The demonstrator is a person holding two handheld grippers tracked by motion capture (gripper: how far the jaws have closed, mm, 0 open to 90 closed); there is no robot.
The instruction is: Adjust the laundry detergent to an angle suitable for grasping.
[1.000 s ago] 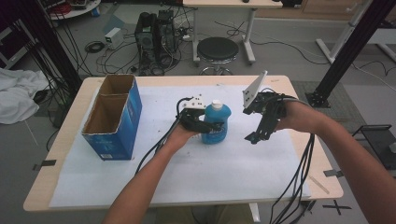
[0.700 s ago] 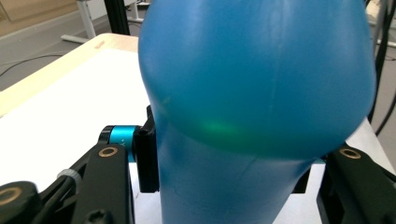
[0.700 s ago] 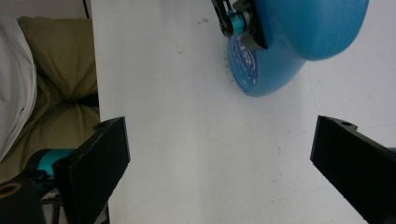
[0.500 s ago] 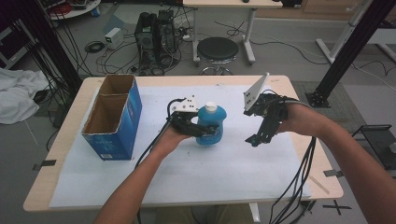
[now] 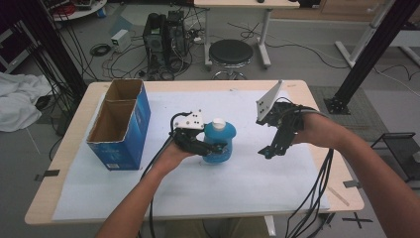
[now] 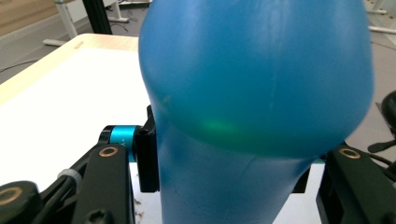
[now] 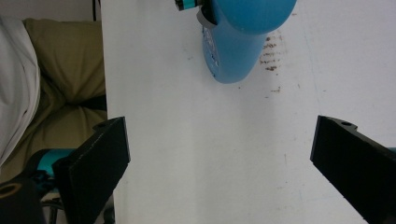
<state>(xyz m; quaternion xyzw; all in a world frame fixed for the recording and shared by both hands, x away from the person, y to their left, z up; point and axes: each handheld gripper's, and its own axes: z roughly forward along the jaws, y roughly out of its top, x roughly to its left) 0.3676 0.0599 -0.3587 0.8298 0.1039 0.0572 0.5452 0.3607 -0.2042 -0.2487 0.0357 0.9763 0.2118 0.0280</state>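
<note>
- so, the blue bottle (image 5: 219, 141) is what i'm working: a squat, round-shouldered plastic one with a white cap (image 5: 218, 124), near the middle of the white surface (image 5: 247, 183), with the blue cardboard box (image 5: 121, 126) well apart on its left.
- my left gripper (image 5: 210, 147) has its fingers (image 6: 147, 158) pinching the bottle's narrower lower body, just under the bulge; in the left gripper view the wide shoulder swells out above them.
- i judge that a sound hold: the shoulder should stop it sliding down through the fingers.
- smooth, glossy plastic reads as slippery and probably a little squashy, so i'd squeeze firmly, not hard.
- i can't tell how full it is, so i'd treat it as moderately heavy and keep it upright.
- my right gripper (image 5: 267, 151) hangs beside it, apart, fingers (image 7: 98, 154) spread wide around nothing.
</note>
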